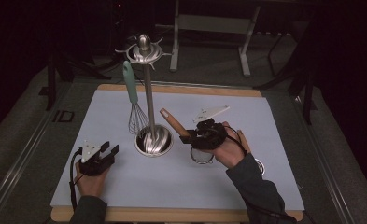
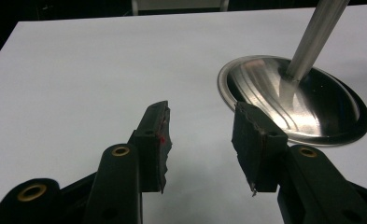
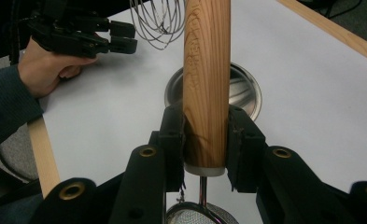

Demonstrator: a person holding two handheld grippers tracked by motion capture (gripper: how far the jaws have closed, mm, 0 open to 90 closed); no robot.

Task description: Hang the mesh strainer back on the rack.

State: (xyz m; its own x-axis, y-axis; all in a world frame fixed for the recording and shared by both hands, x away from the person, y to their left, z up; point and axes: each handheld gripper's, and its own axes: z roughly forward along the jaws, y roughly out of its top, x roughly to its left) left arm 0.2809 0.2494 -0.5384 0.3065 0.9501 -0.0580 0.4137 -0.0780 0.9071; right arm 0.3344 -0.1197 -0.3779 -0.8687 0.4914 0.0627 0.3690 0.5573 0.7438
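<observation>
A steel utensil stand (image 1: 147,93) rises from its round base (image 1: 153,142) at the middle of the white mat. A whisk (image 1: 131,93) with a teal handle hangs from the stand's top hooks. My right gripper (image 1: 187,135) is shut on the wooden handle (image 1: 172,122) of a small mesh strainer (image 1: 201,157), just right of the base. In the right gripper view the jaws (image 3: 207,114) clamp that handle (image 3: 207,70), and the strainer bowl (image 3: 195,217) hangs below. My left gripper (image 1: 110,150) rests on the mat left of the base, open and holding nothing (image 2: 200,135).
The white mat (image 1: 265,140) lies on a wooden board (image 1: 181,214) whose edge shows front and back. The stand's base (image 2: 307,100) and pole (image 2: 314,37) are close ahead of the left jaws. A metal ring (image 1: 259,165) lies beside the right sleeve.
</observation>
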